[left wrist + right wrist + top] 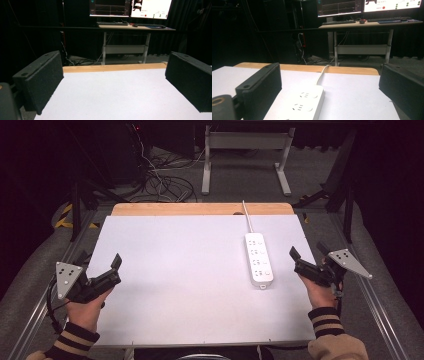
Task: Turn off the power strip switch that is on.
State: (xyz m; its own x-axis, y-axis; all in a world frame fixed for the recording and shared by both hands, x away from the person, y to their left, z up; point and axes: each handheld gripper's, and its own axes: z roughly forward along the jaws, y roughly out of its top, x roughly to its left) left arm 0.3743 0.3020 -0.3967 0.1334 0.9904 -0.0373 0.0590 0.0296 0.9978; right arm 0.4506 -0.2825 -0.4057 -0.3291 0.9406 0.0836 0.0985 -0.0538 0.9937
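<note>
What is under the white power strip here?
The power strip lies flat on the white table surface. Its underside is covered, so anything beneath it cannot be seen. Its cord runs off the far edge.

Left gripper (113, 85) low over white table surface (117, 97); both black jaws spread wide, nothing between them. Wooden strip (112, 67) along far table edge. Beyond, dark room: desk (136, 27) on white legs, keyboard (112, 23) on top, two lit monitors (130, 7) above. Cables (72, 61) on floor beside left desk leg, probably power leads; too dim to confirm.
</note>
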